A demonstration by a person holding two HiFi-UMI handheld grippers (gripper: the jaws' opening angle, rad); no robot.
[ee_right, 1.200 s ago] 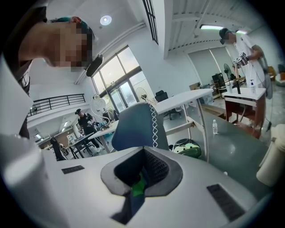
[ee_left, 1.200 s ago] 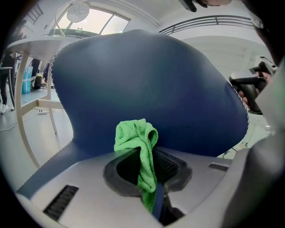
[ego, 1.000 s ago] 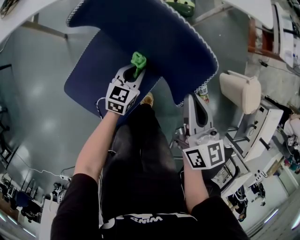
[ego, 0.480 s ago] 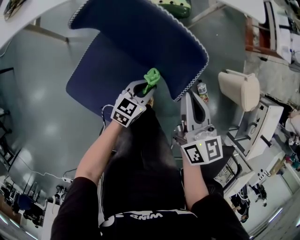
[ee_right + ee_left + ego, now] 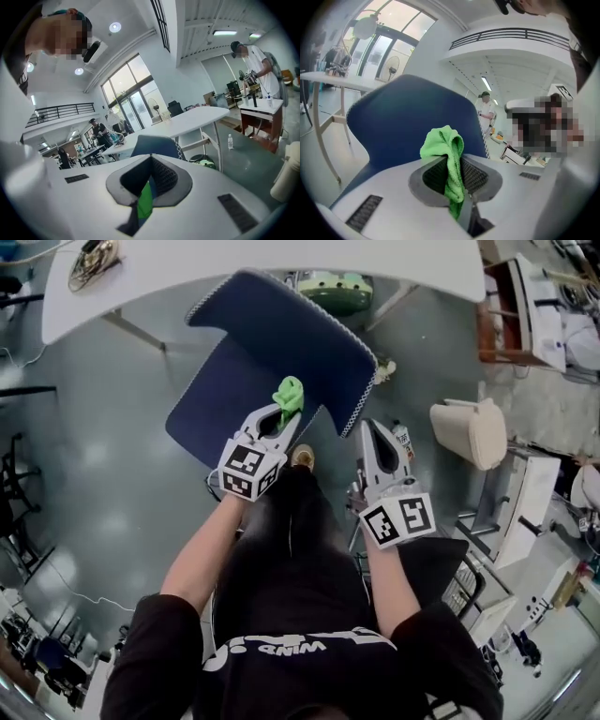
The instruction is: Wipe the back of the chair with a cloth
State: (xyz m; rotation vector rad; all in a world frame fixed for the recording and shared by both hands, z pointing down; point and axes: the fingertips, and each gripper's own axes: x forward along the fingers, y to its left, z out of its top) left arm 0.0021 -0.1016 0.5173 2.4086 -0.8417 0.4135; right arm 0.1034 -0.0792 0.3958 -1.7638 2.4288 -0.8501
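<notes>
I have the left gripper (image 5: pixel 284 415) clamped on the green cloth (image 5: pixel 289 393). Its fingers (image 5: pixel 476 176) are shut on the lower folds, and the rest bunches up above the fingertips. Straight ahead of those fingers stands the blue chair back (image 5: pixel 281 329), which fills most of the left gripper view. The cloth sits against its lower edge as seen from above, though I cannot tell whether it touches. The chair seat (image 5: pixel 220 399) lies to the left of the left fingers.

The right gripper (image 5: pixel 367 427) hangs to the right of the chair back's near corner, apart from it. Its fingers (image 5: pixel 164 176) are drawn together and grip nothing. A small bottle (image 5: pixel 401 435) stands on the floor just right of them, with a cream bin (image 5: pixel 469 432) further right. Beyond the chair runs a white desk (image 5: pixel 234 263).
</notes>
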